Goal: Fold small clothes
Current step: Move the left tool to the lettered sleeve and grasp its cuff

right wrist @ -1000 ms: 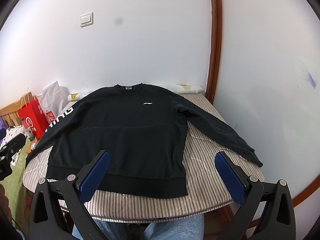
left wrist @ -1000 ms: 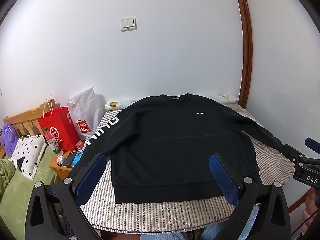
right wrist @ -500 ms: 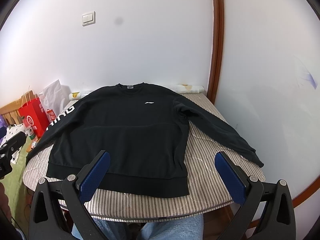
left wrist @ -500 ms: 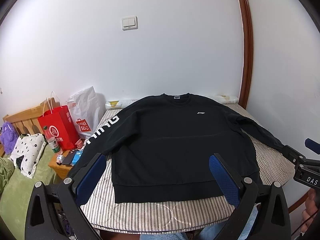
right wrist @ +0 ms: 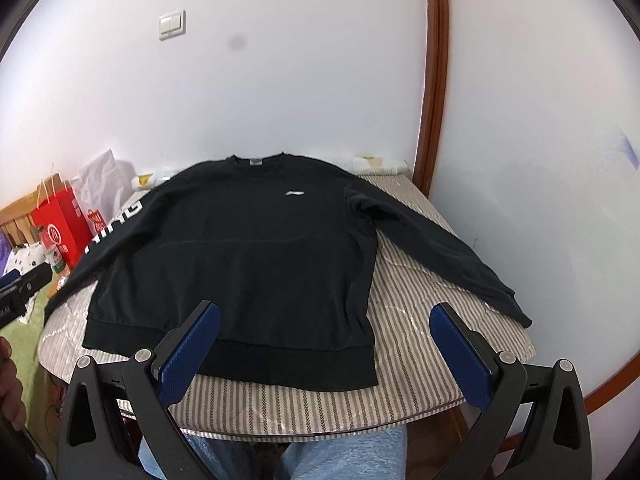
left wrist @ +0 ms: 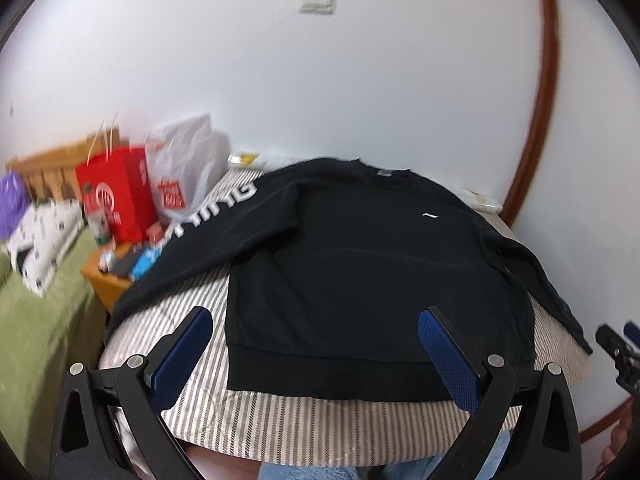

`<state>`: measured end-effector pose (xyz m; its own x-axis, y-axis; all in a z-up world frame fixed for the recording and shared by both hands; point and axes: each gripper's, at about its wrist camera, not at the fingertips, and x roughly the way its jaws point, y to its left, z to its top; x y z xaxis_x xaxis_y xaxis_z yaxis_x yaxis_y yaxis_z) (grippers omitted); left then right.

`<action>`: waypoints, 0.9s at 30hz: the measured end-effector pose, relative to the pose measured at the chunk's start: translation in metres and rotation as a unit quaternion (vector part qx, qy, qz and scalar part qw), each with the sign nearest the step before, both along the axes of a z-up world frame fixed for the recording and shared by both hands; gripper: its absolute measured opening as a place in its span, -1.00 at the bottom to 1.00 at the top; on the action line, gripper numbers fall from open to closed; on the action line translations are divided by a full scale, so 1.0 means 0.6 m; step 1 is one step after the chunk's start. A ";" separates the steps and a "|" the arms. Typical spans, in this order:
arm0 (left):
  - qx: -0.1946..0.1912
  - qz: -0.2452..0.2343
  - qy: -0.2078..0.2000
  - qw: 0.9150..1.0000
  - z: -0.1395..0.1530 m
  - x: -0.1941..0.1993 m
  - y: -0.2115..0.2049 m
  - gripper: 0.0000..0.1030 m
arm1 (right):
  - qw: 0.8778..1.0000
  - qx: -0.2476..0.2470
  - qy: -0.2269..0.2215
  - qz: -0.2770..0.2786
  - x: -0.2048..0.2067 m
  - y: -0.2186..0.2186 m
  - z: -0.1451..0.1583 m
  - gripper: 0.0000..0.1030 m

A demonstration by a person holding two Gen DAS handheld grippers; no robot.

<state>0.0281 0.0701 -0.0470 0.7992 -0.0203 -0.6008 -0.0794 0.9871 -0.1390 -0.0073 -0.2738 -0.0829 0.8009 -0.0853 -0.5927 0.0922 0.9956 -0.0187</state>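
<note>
A black sweatshirt (left wrist: pixel 360 264) (right wrist: pixel 248 256) lies flat, front up, on a striped table (left wrist: pixel 288 420) (right wrist: pixel 408 336), both sleeves spread out. Its left sleeve carries white letters (left wrist: pixel 224 208) and hangs off the table's left edge. My left gripper (left wrist: pixel 316 328) is open and empty, above the hem near its left half. My right gripper (right wrist: pixel 324 324) is open and empty, above the hem's right corner. Neither touches the cloth.
A red paper bag (left wrist: pixel 116 196) and a white plastic bag (left wrist: pixel 184 168) stand left of the table, by a small wooden stand (left wrist: pixel 108 276) with small items. A green bed (left wrist: pixel 36 320) lies further left. A wall with brown trim (right wrist: pixel 434 80) is behind.
My left gripper has swung left and nearer the table; its view is blurred with motion. My right gripper has moved slightly closer to the sweatshirt. Both stay open.
</note>
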 end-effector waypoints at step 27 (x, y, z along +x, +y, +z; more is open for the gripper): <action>-0.239 0.110 0.065 0.963 -0.201 0.186 0.244 0.74 | 0.997 0.010 0.079 -0.003 0.190 -0.005 -0.123 0.99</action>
<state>0.1398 0.2167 -0.1674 0.7350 -0.1578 -0.6595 -0.3265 0.7700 -0.5481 0.1068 -0.2767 -0.1567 0.6976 -0.0768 -0.7123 0.0951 0.9954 -0.0142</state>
